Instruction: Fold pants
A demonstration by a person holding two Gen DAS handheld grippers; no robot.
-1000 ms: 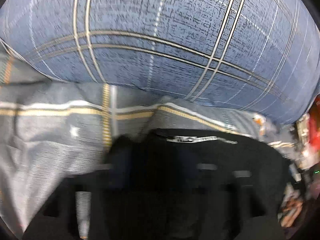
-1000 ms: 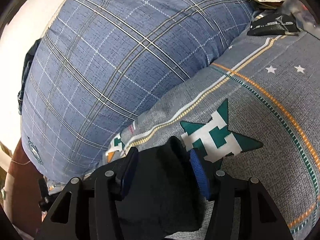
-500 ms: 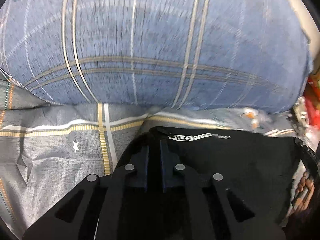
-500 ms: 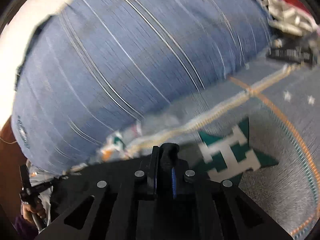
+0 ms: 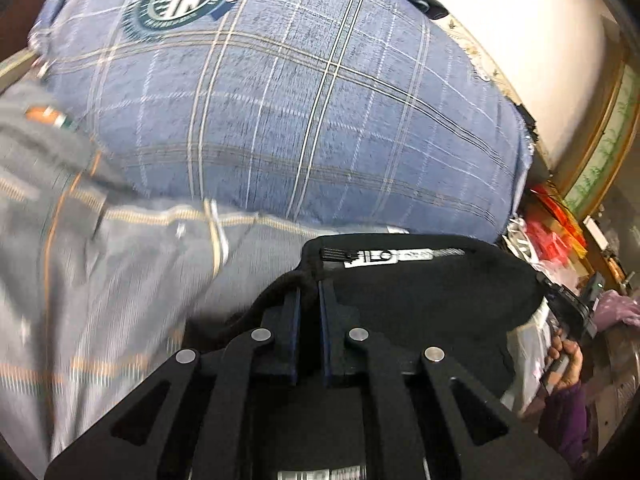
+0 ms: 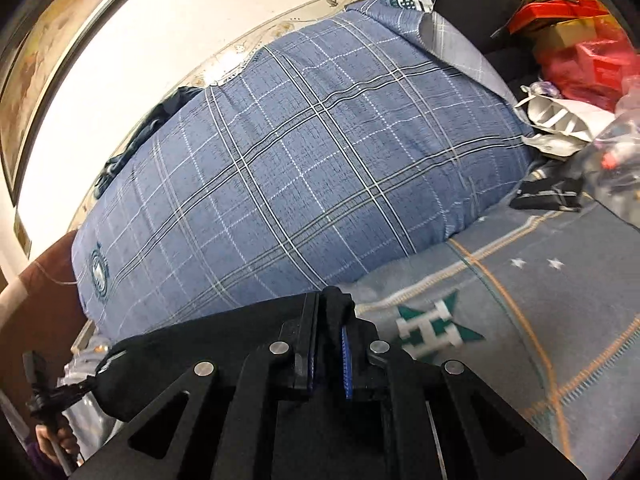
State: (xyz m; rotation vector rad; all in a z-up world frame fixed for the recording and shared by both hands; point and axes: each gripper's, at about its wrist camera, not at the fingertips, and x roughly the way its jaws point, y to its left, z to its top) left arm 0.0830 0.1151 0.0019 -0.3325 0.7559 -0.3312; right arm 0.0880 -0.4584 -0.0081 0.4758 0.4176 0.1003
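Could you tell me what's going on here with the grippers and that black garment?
A person is folding black pants on a bed, with a handheld gripper in each hand. The left gripper is shut on the edge near the white label, and the right gripper is shut on another bunched bit of the same fabric. The cloth stretches between them above the grey bedsheet, in front of a big blue plaid pillow. No fold is laid down yet.

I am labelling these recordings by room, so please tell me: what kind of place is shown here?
Most likely a bedroom in a home. A large blue plaid pillow lies on a grey bed cover with stars, against a pale wall, with bags and household clutter piled at one end.
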